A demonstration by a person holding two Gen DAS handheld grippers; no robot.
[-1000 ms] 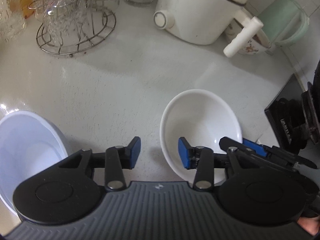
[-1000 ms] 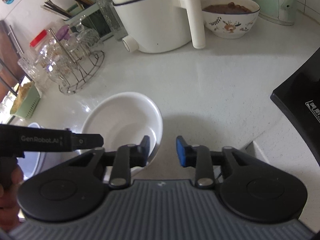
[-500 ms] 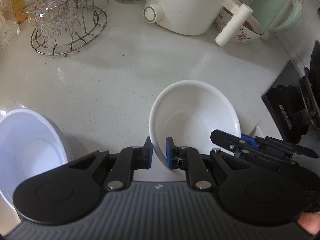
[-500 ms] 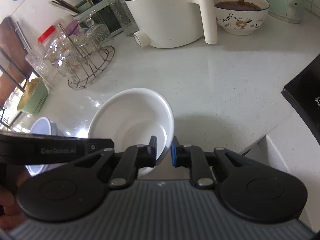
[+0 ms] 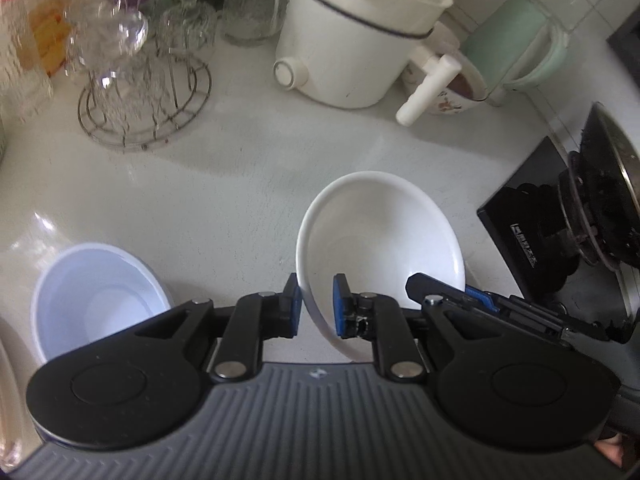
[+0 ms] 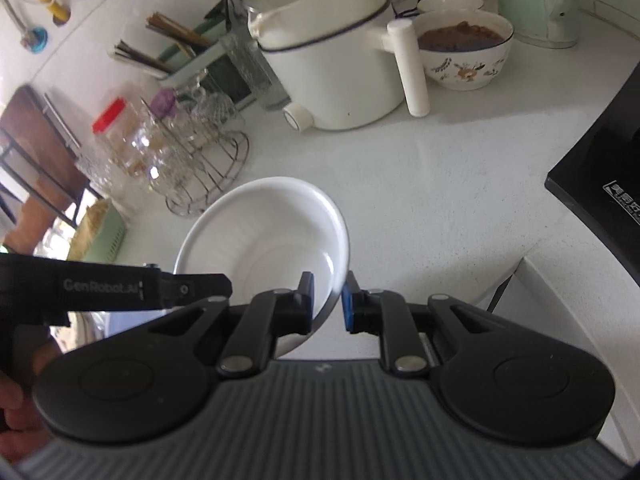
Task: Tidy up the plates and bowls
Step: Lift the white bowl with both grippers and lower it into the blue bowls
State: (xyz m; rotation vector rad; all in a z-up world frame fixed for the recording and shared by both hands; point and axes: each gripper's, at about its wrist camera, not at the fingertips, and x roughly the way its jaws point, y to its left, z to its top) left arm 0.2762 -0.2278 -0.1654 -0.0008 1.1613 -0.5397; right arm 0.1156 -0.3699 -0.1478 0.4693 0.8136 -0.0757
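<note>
A plain white bowl (image 5: 380, 236) hangs above the white counter, gripped on two sides of its rim. My left gripper (image 5: 316, 308) is shut on the bowl's left rim, one blue pad outside the wall and one inside. In the right wrist view the same white bowl (image 6: 264, 240) tilts toward the camera, and my right gripper (image 6: 329, 302) is shut on its right rim. The right gripper's fingers (image 5: 472, 298) also show at the bowl's far edge in the left wrist view. A pale blue bowl (image 5: 96, 296) sits on the counter at lower left.
A white electric pot (image 5: 352, 48) with a long handle, a flowered bowl of dark food (image 6: 464, 52) and a green kettle (image 5: 516, 44) stand at the back. A wire rack of glasses (image 5: 144, 92) is back left. A black stove (image 5: 560, 208) lies to the right.
Both grippers closed onto the white bowl's rim, then lifted it off the counter; the counter and the things at the back now look farther away.
</note>
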